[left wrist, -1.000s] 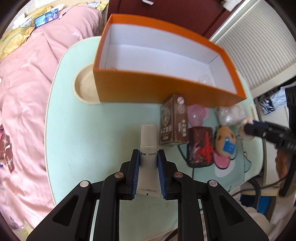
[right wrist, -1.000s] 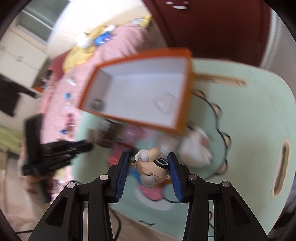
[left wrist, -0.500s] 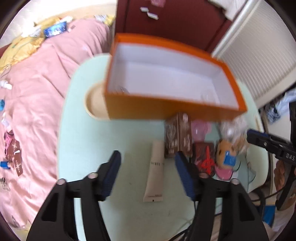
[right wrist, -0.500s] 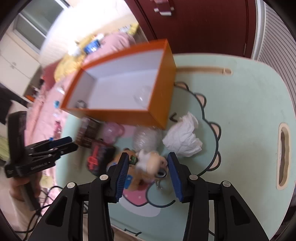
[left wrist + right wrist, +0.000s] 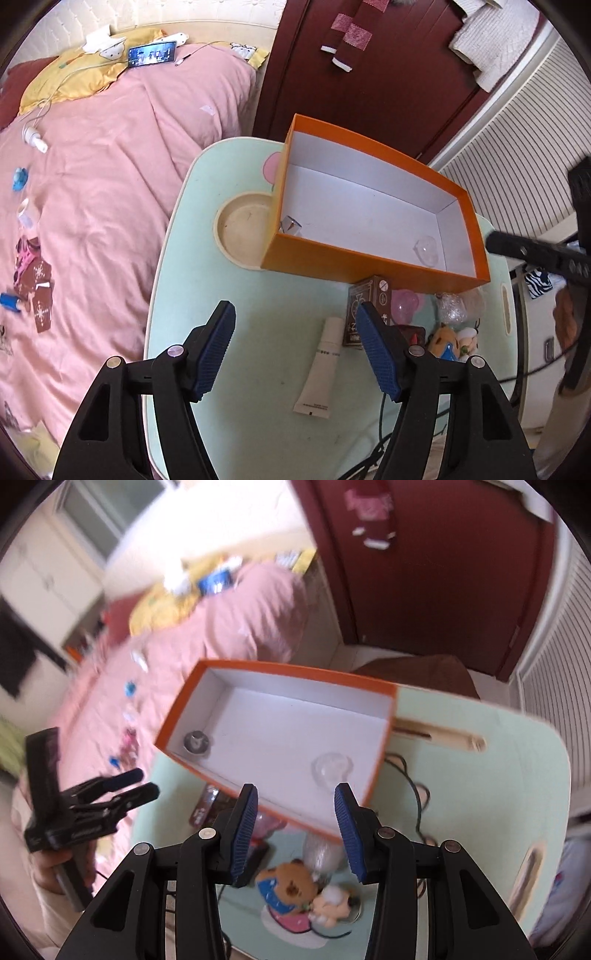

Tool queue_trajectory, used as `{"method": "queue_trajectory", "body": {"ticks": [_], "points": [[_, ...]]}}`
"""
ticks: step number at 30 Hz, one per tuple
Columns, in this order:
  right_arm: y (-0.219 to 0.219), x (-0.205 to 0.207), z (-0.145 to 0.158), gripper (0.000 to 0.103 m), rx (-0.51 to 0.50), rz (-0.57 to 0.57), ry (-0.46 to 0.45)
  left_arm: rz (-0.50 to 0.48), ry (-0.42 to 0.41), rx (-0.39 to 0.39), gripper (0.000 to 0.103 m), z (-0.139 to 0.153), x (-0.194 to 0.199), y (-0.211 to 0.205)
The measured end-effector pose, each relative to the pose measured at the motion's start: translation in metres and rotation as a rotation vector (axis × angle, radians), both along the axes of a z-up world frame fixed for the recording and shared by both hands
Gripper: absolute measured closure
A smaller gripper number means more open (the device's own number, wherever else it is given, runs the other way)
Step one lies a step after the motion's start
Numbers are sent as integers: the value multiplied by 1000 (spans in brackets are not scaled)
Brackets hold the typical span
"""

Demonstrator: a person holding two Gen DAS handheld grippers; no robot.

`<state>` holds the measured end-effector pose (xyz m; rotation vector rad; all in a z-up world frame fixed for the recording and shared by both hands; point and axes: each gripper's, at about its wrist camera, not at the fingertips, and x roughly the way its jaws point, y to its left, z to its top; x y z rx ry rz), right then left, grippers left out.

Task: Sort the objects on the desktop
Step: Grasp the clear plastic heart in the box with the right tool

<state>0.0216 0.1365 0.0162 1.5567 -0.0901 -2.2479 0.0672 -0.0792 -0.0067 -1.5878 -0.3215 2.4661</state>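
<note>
On the mint worktop (image 5: 258,302), cream tube (image 5: 322,371) left lying flat below the orange box (image 5: 354,260), left gripper (image 5: 295,350) spread wide and empty above it, right gripper (image 5: 295,834) also parted, nothing held, plush toys (image 5: 306,890) seen beneath.

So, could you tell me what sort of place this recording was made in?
Most likely a home bedroom. A bed with a pink duvet and a yellow pillow sits beside a small mint-green table, and a dark red wardrobe stands behind the orange box.

Orange box (image 5: 373,258) — white inside; mint-green table (image 5: 255,306); pink bedding (image 5: 110,177) — blue-padded claws.
</note>
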Motion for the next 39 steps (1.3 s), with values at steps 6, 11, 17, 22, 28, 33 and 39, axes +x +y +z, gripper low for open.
{"method": "queue_trajectory", "body": {"ticks": [6,11,17,22,28,33,39], "points": [[-29,-60,-43,60,167,79,-290,15,3,18,35,1,4,-8],[-50,-91,-75,61,333,140,-449,23,24,33,35,6,6,-15],[-73,-95,-95,60,475,205,-515,15,34,40,34,10,5,-16],[-83,-84,-106,59,603,256,-499,10,36,55,34,11,4,-14],[-83,-80,-101,65,579,282,-475,9,38,60,35,12,4,-7],[-70,-78,-82,65,435,242,-419,-8,37,45,35,18,0,-1],[-43,-66,-28,65,205,171,-293,-125,18,79,35,36,-25,18]]}}
